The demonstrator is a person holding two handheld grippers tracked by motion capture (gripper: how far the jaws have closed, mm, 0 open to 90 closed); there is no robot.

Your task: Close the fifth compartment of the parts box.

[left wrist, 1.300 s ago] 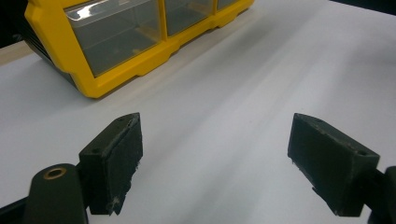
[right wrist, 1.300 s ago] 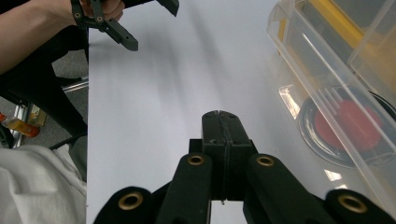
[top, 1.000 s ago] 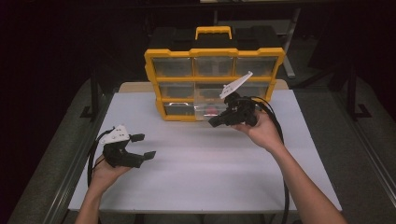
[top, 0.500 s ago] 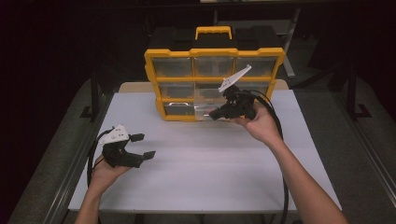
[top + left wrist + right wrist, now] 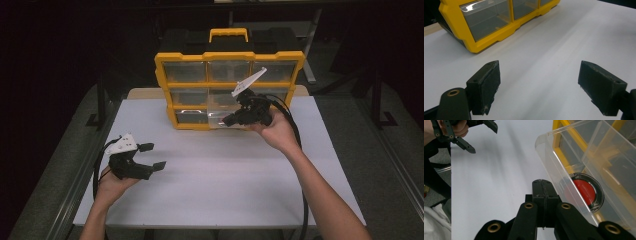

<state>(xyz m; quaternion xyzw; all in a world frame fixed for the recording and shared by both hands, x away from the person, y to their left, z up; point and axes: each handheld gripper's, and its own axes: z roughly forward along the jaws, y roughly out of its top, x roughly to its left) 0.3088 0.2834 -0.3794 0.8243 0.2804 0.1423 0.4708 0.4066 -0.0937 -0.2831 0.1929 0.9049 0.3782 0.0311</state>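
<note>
A yellow organizer (image 5: pixel 165 90) with clear drawers stands upright at the back of the white table (image 5: pixel 225 185). One clear drawer (image 5: pixel 559 170) in its bottom row is pulled out and holds a red disc with a black rim (image 5: pixel 584 191). My right gripper (image 5: pixel 227 120) is shut with nothing between its jaws. Its tip (image 5: pixel 544 185) sits just beside the drawer's outer wall. My left gripper (image 5: pixel 155 156) rests low over the table at the left, open and empty (image 5: pixel 542 82). It also appears far off in the right gripper view (image 5: pixel 482 138).
The organizer's lower corner (image 5: pixel 489 37) lies ahead and left of the left gripper. A black case with a yellow handle (image 5: pixel 228 34) stands behind the organizer. Cables trail from both grippers. White tabletop stretches between the two hands.
The right gripper has shifted slightly upward by the pulled-out drawer and tilted a little. The left gripper has stayed where it was.
</note>
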